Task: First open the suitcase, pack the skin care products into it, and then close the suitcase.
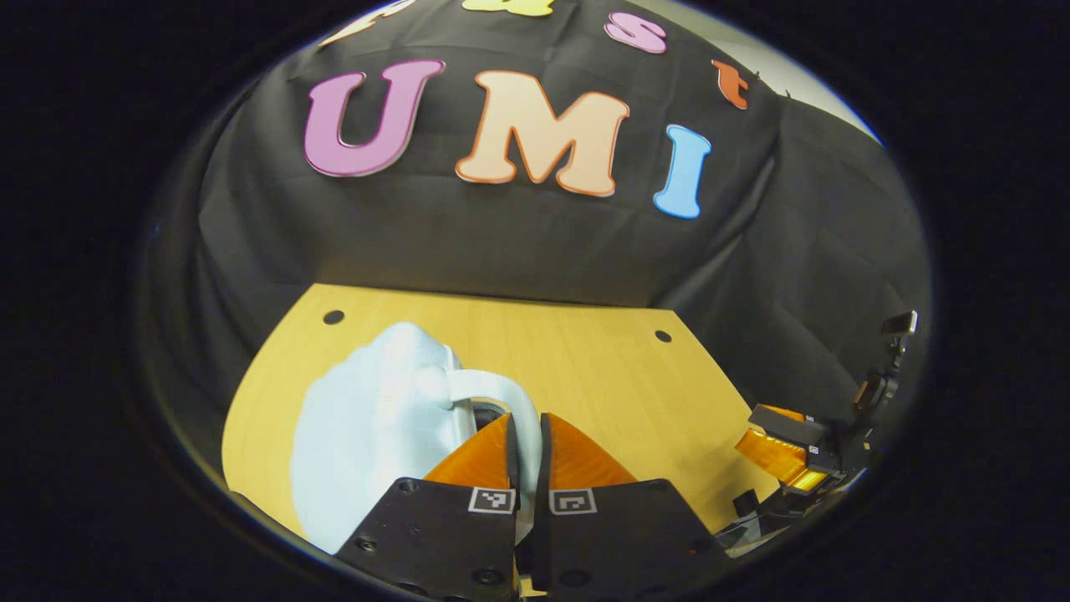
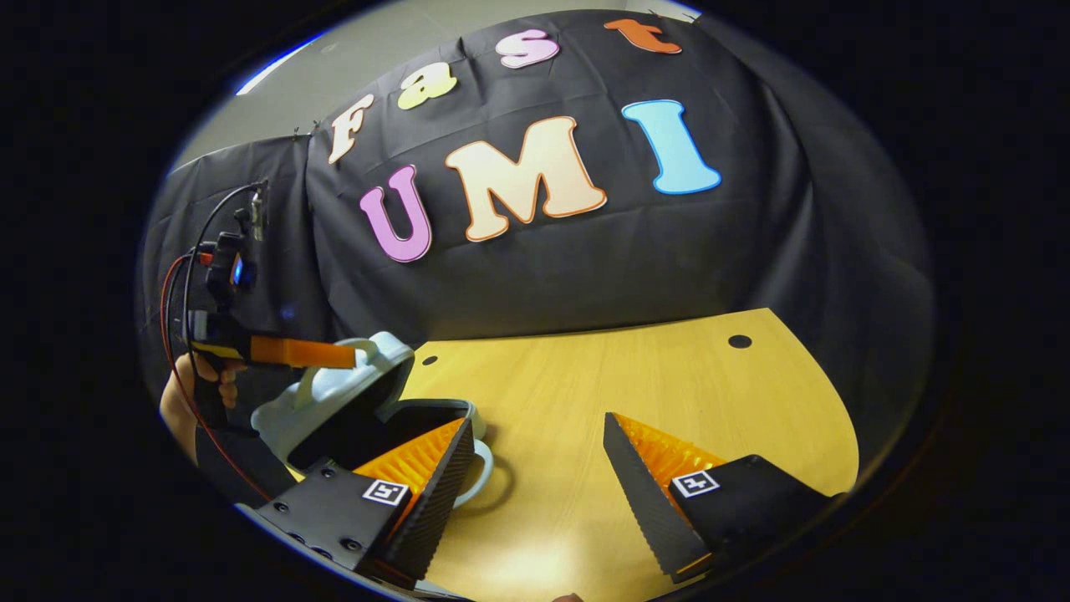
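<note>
A small pale-blue suitcase [image 2: 334, 397] lies at the table's left side, its lid raised partway over a dark inside. In the left gripper view the lid [image 1: 376, 426] bulks close in front, and its white handle [image 1: 501, 389] runs down between my left gripper's [image 1: 527, 443] orange fingers, which are shut on it. From the right gripper view, my left gripper [image 2: 347, 355] holds that handle at the lid's top. My right gripper [image 2: 539, 456] hovers over the table to the right of the suitcase, open and holding nothing. Its left finger [image 2: 435, 472] hides part of the case's lower half.
The wooden table [image 2: 635, 376] has small round holes near its back corners and black cloth behind it. A hand [image 2: 180, 401] with cables holds the left gripper at the far left. The right gripper [image 1: 790, 451] appears low at the right of the left gripper view.
</note>
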{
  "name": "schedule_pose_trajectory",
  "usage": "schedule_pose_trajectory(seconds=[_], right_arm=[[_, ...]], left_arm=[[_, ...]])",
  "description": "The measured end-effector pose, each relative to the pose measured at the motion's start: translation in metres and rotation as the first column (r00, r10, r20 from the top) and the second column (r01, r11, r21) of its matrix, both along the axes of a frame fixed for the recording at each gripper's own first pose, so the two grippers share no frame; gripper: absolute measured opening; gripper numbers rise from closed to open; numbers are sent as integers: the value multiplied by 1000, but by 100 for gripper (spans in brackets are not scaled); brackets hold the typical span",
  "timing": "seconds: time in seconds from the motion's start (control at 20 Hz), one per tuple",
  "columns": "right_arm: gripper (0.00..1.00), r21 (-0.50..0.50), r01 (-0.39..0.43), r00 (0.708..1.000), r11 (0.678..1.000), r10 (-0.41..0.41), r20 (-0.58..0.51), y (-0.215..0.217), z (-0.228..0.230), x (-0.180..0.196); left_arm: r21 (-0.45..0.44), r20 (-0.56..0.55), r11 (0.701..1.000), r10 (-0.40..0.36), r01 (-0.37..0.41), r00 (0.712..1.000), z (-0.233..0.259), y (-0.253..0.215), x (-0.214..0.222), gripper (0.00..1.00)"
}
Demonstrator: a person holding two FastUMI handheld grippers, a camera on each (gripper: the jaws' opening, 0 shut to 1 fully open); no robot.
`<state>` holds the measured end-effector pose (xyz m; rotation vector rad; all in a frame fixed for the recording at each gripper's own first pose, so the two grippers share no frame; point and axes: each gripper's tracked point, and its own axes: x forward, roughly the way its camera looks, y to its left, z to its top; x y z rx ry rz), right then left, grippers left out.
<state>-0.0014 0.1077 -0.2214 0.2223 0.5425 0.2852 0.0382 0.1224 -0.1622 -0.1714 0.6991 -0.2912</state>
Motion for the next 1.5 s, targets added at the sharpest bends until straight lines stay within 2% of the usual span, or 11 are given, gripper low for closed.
schedule_pose_trajectory(seconds=[0.3, 0.55, 0.65, 0.7, 0.75, 0.8, 0.9, 1.05, 1.25, 1.45, 1.5], right_arm=[[98, -31, 56, 998, 998, -56, -14, -43, -4, -11], [98, -45, 76, 997, 996, -77, -21, -69, -5, -14], [98, -43, 68, 998, 997, -68, -8, -74, -1, -13], [98, -45, 63, 998, 997, -63, 10, -77, 4, -10], [94, -48, 60, 998, 997, -58, 38, -80, 11, -8], [98, -52, 55, 996, 997, -51, 74, -83, 21, -3], [98, -72, 44, 985, 996, -31, 168, -87, 46, 9], [98, -86, 47, 945, 995, -16, 327, -86, 99, 25], [97, -39, 126, 861, 991, -89, 500, -84, 168, 40], [94, -18, 157, 823, 988, -120, 556, -67, 197, 41], [97, -18, 175, 817, 984, -134, 561, -68, 198, 43]], left_arm=[[45, -104, 998, -39, 43, 994, -77, -45, -13, 1], [75, -167, 996, -34, 48, 985, -129, -70, -22, 5], [94, -138, 996, 1, 13, 990, -134, -71, -24, 12], [82, -81, 997, 11, -4, 997, -120, -79, -21, 34], [92, 7, 995, 42, -42, 999, -100, -80, -18, 49], [108, 109, 990, 75, -87, 991, -81, -83, -11, 63], [117, 308, 978, 129, -172, 943, -19, -85, 1, 93], [143, 465, 952, 177, -271, 868, 58, -91, -16, 94], [111, 576, 951, 176, -290, 798, 116, -97, -20, 94], [97, 618, 960, 148, -262, 772, 146, -92, -17, 94], [84, 628, 964, 145, -251, 765, 151, -92, -15, 94]])
